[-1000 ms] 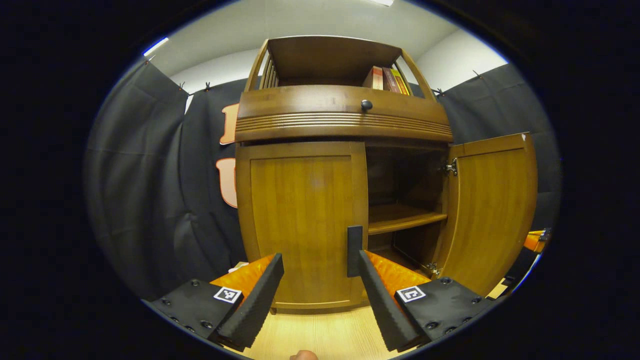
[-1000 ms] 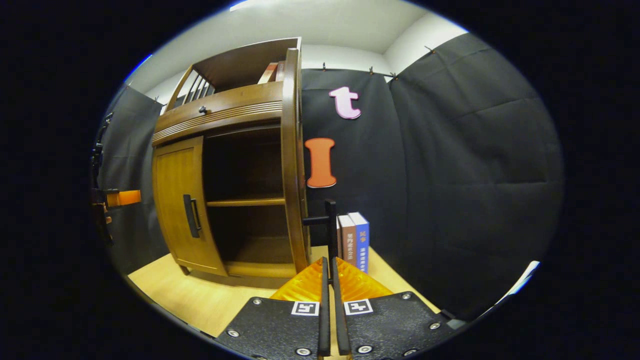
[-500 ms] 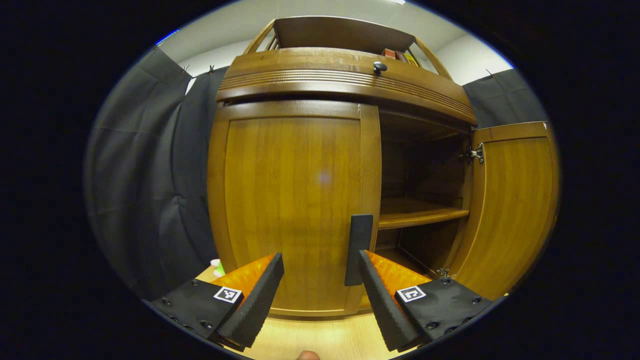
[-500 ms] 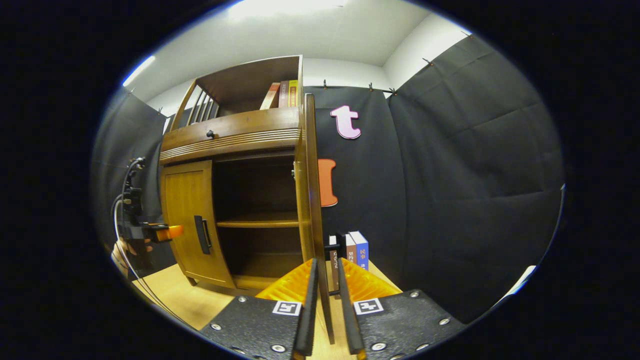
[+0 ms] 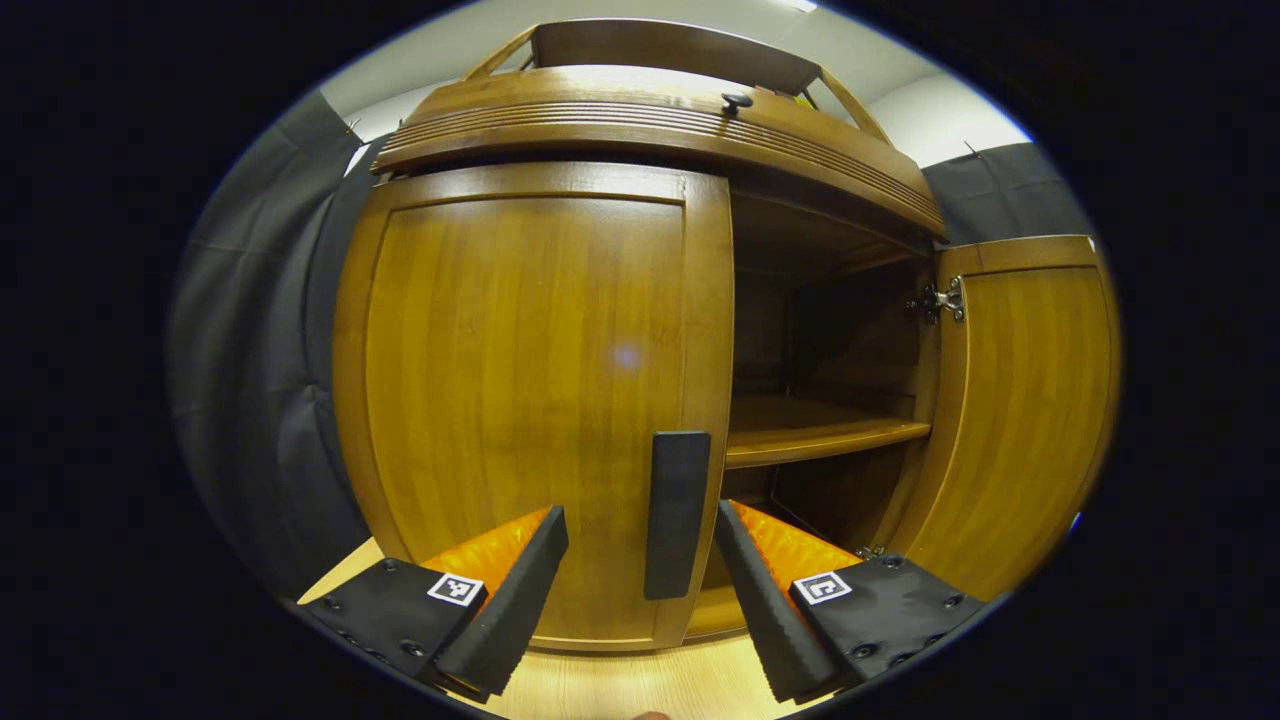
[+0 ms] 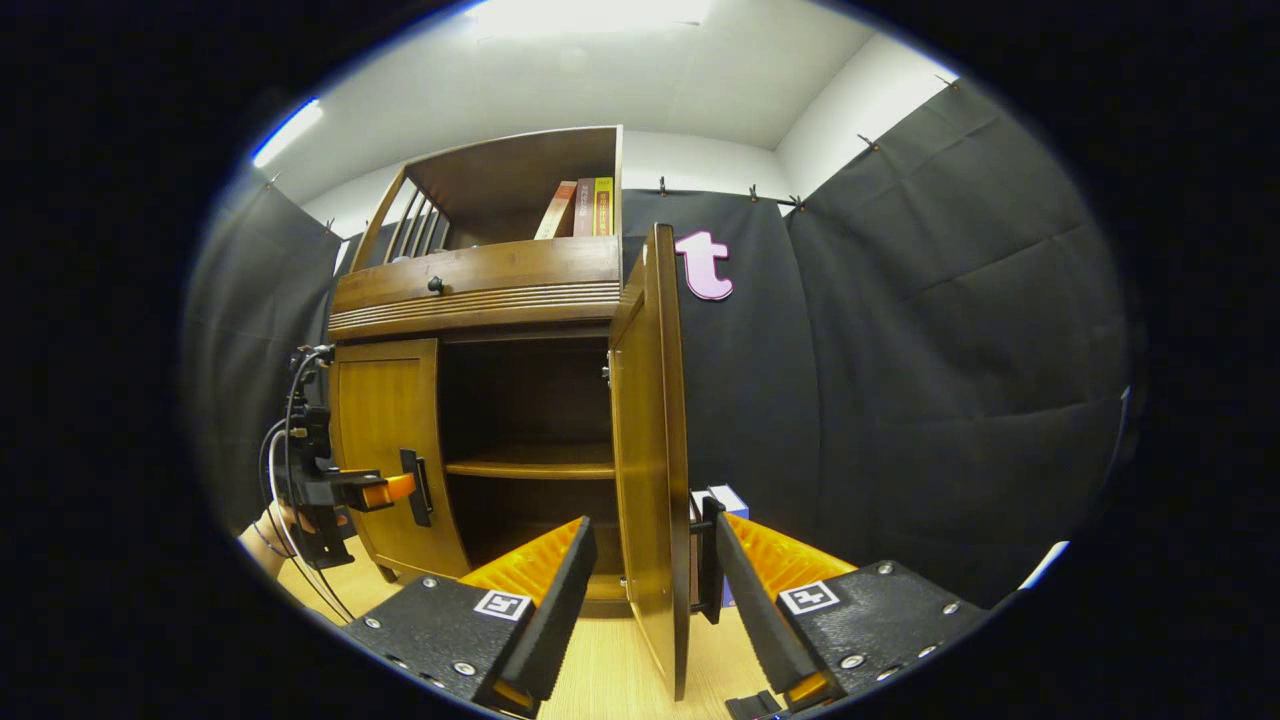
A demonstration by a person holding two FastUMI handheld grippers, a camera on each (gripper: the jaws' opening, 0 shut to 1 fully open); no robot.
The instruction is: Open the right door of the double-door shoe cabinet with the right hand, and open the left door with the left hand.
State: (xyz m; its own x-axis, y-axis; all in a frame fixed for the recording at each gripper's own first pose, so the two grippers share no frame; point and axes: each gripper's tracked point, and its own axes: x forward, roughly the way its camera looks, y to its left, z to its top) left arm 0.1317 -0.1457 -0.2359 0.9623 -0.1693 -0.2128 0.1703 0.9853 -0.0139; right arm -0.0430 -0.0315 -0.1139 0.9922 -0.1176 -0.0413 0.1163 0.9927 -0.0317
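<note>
Left hand-held gripper [image 5: 640, 570] spread wide around left door handle [image 5: 677, 514], lower centre. Rigid hinged wood; clamp there. Right hand-held gripper [image 6: 640, 570] released, straddling right door [image 6: 655, 440]

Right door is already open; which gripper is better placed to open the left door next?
Left. The left gripper is open with the left door's handle between its fingers. The right gripper is open, straddling the swung-out right door.
</note>
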